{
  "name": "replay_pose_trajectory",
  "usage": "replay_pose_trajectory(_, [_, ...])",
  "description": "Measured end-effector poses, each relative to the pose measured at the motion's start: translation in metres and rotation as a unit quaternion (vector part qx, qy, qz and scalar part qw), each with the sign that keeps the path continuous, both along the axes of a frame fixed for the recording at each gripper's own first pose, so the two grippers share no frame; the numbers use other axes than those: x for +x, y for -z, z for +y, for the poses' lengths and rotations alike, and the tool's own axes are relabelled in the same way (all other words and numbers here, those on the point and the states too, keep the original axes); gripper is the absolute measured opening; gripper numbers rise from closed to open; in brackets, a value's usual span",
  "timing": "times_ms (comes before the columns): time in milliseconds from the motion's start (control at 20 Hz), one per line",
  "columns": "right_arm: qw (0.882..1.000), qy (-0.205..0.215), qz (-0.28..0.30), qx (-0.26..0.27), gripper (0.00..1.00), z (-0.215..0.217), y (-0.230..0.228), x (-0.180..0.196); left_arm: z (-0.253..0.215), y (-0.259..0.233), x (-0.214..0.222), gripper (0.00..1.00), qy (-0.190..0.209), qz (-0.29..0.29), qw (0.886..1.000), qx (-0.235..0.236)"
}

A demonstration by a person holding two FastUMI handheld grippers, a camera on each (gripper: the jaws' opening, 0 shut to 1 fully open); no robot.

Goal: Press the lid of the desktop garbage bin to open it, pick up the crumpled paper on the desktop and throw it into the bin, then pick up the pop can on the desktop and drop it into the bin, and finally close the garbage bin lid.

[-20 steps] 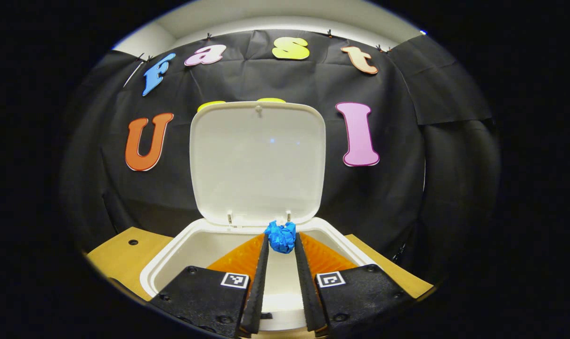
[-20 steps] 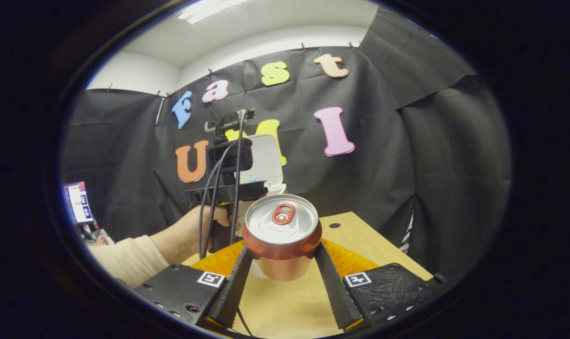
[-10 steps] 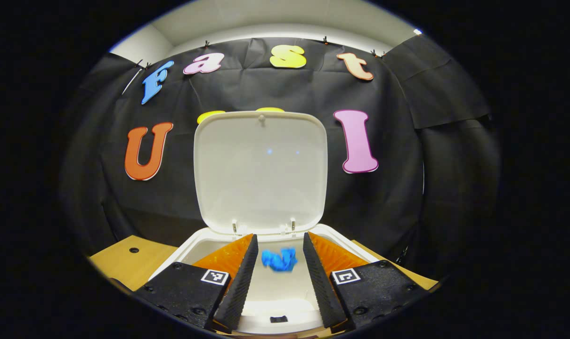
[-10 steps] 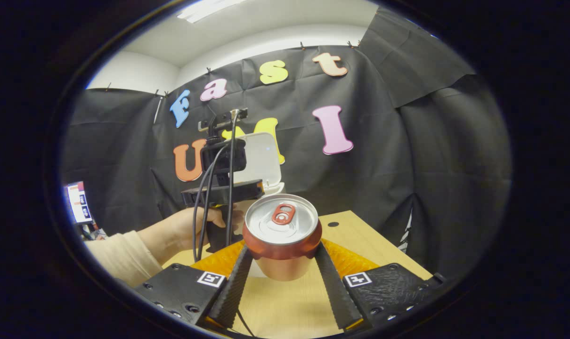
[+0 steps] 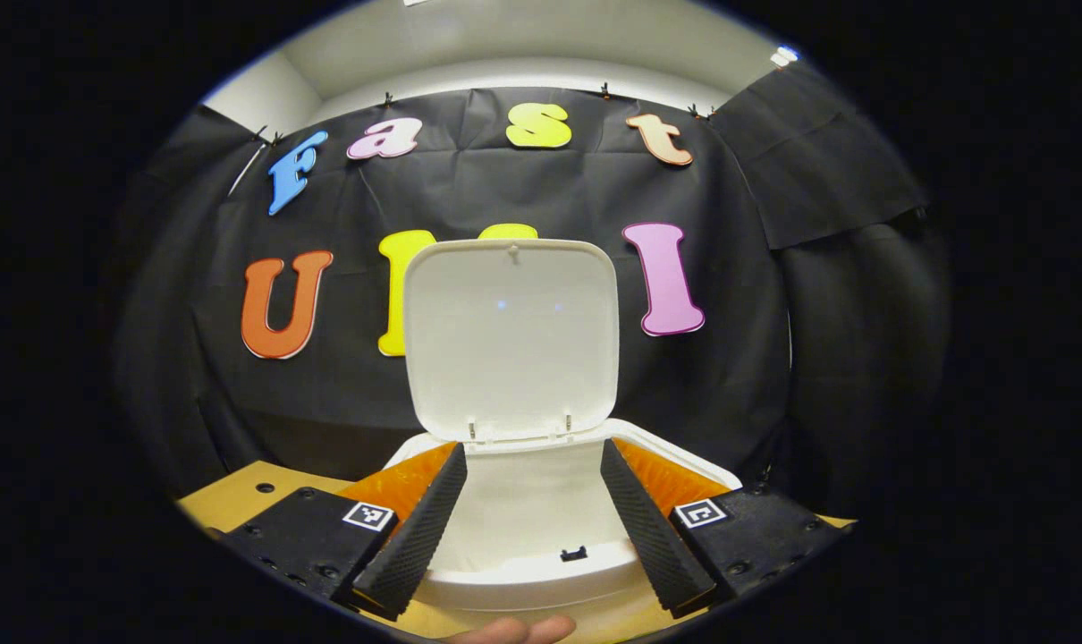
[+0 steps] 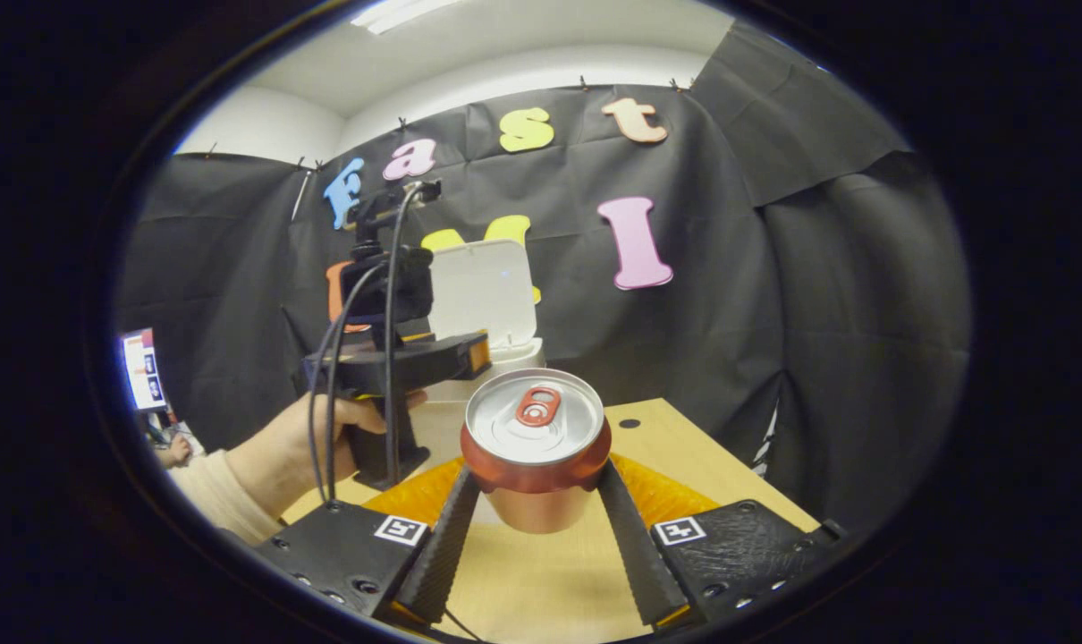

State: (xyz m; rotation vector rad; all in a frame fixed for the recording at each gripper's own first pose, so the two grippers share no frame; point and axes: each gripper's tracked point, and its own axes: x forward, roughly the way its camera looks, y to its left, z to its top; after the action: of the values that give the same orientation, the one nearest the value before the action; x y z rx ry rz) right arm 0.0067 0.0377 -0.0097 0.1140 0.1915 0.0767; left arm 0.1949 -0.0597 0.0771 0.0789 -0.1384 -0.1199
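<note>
Between the fingers of my right gripper (image 6: 532,501) I hold the pop can (image 6: 535,447), upright, both fingers pressing its sides just below the rim, the desktop (image 6: 684,456) under it. Ahead and to the left of it is my left hand (image 6: 313,438) with the left gripper (image 6: 398,358), and beyond that the bin (image 6: 505,358) with its lid (image 6: 487,291) standing up.

My left gripper (image 5: 528,528) is spread wide with nothing between its fingers; just ahead of them lies the bin's open mouth, the lid (image 5: 514,335) upright behind it. I cannot see the crumpled paper from here.

What I worry about: my grip is high on a smooth can, so it could tilt or slip as I carry it. My left hand sits between can and bin, so I could knock it. If the can hits the lid, the lid could fall shut.
</note>
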Motion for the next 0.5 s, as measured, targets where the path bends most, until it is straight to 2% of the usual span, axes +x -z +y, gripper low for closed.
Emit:
replay_pose_trajectory(100, [1.000,0.006,0.002,-0.003,0.77,0.005,0.005,0.003,0.007,-0.016,-0.031,0.97,0.003,-0.047,0.999,0.020])
replay_pose_trajectory(250, [1.000,-0.012,0.016,-0.003,0.77,0.027,0.016,0.004,0.016,-0.003,-0.073,0.97,0.005,-0.056,0.997,0.047])
replay_pose_trajectory(450, [0.999,-0.009,0.003,-0.034,0.77,0.039,0.012,-0.002,0.050,0.020,-0.124,0.98,-0.025,-0.037,0.999,0.020])
replay_pose_trajectory(500, [0.999,-0.011,-0.002,-0.042,0.77,0.044,0.011,-0.003,0.064,0.021,-0.134,0.98,-0.044,-0.040,0.998,0.020])
